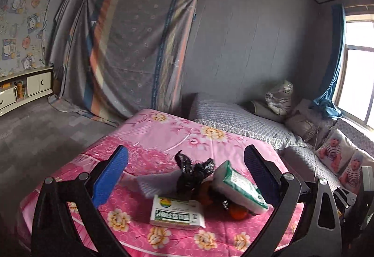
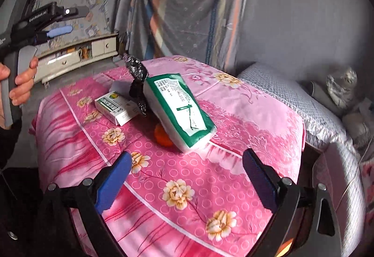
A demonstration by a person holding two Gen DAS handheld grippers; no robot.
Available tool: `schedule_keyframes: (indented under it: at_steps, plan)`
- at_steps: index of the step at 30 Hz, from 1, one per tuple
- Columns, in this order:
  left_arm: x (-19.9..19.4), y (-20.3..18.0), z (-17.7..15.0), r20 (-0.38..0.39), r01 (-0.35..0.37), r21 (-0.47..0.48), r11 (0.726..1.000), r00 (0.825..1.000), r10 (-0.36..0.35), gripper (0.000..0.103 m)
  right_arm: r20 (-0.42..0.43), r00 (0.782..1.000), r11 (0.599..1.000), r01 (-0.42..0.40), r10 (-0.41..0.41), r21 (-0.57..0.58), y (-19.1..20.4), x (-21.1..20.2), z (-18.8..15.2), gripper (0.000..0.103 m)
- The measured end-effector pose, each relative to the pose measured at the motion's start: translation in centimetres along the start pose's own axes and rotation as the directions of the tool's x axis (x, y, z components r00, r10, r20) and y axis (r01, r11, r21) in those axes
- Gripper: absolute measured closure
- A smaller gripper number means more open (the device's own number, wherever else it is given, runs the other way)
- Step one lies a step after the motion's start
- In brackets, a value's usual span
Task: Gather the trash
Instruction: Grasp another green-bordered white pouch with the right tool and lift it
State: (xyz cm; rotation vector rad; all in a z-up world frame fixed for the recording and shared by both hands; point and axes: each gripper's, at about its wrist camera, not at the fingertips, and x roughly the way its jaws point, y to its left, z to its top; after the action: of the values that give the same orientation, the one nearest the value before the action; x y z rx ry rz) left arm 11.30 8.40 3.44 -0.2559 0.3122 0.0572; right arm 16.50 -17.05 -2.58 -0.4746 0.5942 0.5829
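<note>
While both claws hang spread and empty | left claw [image 1: 185, 177] frames the pile, right claw [image 2: 187, 181] short of it | tissue pack [image 2: 178, 110] leans on orange ball [image 2: 162, 135]; black bag [image 2: 138, 79] and medicine box [image 2: 115, 107] behind it on pink table [image 2: 210, 186] | likely gathered for bagging

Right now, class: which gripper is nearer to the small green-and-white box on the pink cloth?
Left. The left gripper hangs open right over the small box, which lies between its fingers. The right gripper stands open farther back, the box well ahead of it.
</note>
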Motion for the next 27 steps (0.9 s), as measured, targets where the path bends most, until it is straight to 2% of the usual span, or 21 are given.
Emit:
schedule_keyframes:
  at_steps: [3, 4, 6, 9, 13, 19, 20, 21, 24, 25, 27]
  plan:
    - [0.7, 2.5, -1.3, -0.058, -0.017, 0.009, 1.000, 0.998, 0.017, 0.008, -0.066, 0.998, 0.993, -0.009, 0.002, -0.115, 1.7, 3.8, 2.1, 0.015]
    - [1.0, 3.1, -1.8, -0.074, -0.024, 0.015, 1.000, 0.997, 0.025, 0.008, -0.094, 0.996, 0.990, -0.019, 0.006, -0.141, 2.0, 5.1, 2.6, 0.020]
    - [1.5, 4.3, -2.4, -0.103, -0.018, 0.020, 1.000, 0.994, 0.020, 0.008, -0.133, 0.991, 0.985, -0.008, -0.016, -0.172, 2.0, 7.2, 3.2, 0.021]
    - [2.2, 5.6, -2.9, -0.132, -0.010, 0.019, 1.000, 0.991, 0.012, 0.008, -0.180, 0.983, 0.982, -0.007, -0.028, -0.186, 1.7, 10.0, 4.0, 0.022]
    - [3.0, 7.0, -3.8, -0.185, 0.058, 0.022, 0.998, 0.981, -0.053, 0.008, -0.249, 0.968, 0.981, -0.022, -0.028, -0.194, 1.3, 13.0, 4.8, 0.022]
    - [4.0, 6.3, -4.7, -0.220, 0.064, 0.077, 0.995, 0.974, -0.045, 0.008, -0.311, 0.950, 0.983, -0.039, -0.018, -0.178, 0.8, 16.7, 5.8, 0.024]
    - [4.1, 6.2, -4.8, -0.224, 0.061, 0.090, 0.994, 0.974, -0.040, 0.008, -0.328, 0.945, 0.985, -0.058, 0.002, -0.161, 0.7, 17.2, 5.7, 0.029]
    - [4.2, 6.0, -4.9, -0.226, 0.056, 0.102, 0.993, 0.974, -0.031, 0.008, -0.336, 0.941, 0.990, -0.074, 0.030, -0.119, 0.5, 17.4, 5.7, 0.044]
    - [4.7, 5.4, -4.9, -0.236, 0.062, 0.120, 0.991, 0.971, -0.032, 0.008, -0.311, 0.947, 0.996, -0.085, 0.077, -0.014, -0.9, 16.5, 6.0, 0.070]
    - [4.8, 5.2, -4.9, -0.239, 0.062, 0.125, 0.990, 0.971, -0.031, 0.008, -0.293, 0.952, 0.996, -0.089, 0.094, 0.029, -1.8, 15.8, 6.0, 0.076]
    - [4.9, 4.8, -4.8, -0.243, 0.065, 0.138, 0.988, 0.970, -0.030, 0.008, -0.245, 0.958, 0.985, -0.121, 0.148, 0.123, -3.5, 14.0, 5.9, 0.079]
